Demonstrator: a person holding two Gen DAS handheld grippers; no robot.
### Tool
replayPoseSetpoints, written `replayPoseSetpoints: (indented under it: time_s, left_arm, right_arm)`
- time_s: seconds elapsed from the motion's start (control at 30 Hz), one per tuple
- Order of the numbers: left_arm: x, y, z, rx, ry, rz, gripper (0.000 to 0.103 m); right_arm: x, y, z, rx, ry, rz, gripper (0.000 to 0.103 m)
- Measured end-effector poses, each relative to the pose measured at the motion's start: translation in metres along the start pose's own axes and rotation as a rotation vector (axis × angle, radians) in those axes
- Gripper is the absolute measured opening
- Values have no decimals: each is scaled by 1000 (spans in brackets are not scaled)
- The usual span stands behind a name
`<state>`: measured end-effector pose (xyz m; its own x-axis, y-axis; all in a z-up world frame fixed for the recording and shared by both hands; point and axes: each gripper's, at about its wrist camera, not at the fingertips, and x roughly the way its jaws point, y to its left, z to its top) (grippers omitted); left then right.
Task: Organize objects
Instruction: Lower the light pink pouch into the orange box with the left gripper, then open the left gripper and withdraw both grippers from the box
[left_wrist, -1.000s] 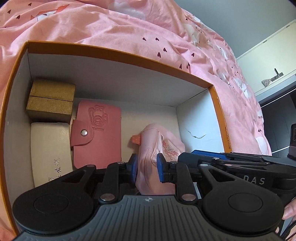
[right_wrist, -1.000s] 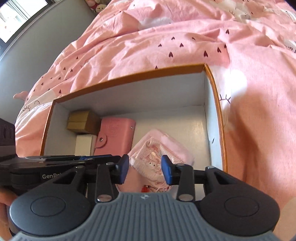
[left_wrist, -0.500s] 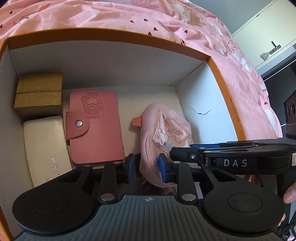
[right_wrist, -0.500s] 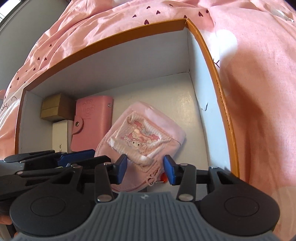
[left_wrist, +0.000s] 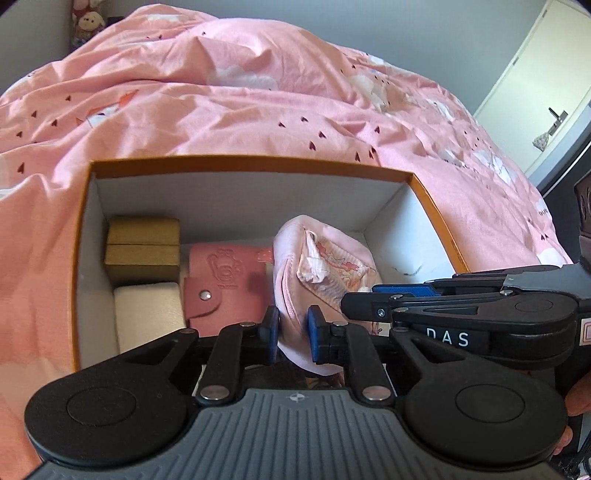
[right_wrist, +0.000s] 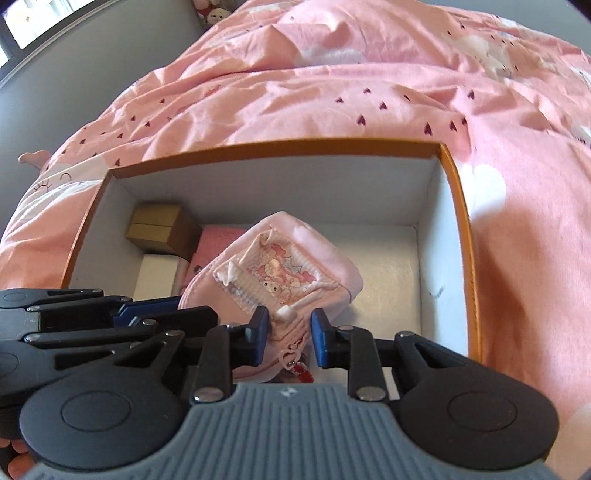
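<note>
A pale pink zip pouch with a cartoon patch is held up over the orange box. My left gripper is shut on the pouch's near left edge. My right gripper is shut on its near right edge by the zipper; the pouch shows there above the box. In the box lie a pink snap card wallet, a gold gift box and a cream case. The right gripper's side shows in the left wrist view.
The box sits on a bed with a pink heart-print duvet. The right part of the box floor is bare white. A white door stands at the far right. Plush toys sit at the bed's far end.
Both grippers have pulled back and up, lifting the pink pouch off the box floor. The box now looks smaller and farther away, and more duvet shows.
</note>
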<state>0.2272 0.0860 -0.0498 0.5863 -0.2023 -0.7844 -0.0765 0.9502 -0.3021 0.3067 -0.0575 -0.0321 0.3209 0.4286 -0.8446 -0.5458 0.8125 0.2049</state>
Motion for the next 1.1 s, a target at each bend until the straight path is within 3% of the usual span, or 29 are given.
replayPoseSetpoints:
  time_s: [0.27,0.47,0.6,0.9,1.1]
  left_arm:
    - [5,38,5,-140,-27,56,19]
    - [10,35,1,-96,-30,77,18]
    - [9,34,-1,-86,-34,67,19]
    - [6,32,-3,-71,-33,89,17]
    - [-7,30,-4,-82,-57,97,28]
  right_arm:
    - [22,36,20,-130,-43,40,26]
    - [44,42,24,-176,-7,20,25]
    - [50,46,20,-252,0,-53,25]
    - [58,46,19,-257,23,-10,25]
    - [47,44,19,-224,-4,-22,39]
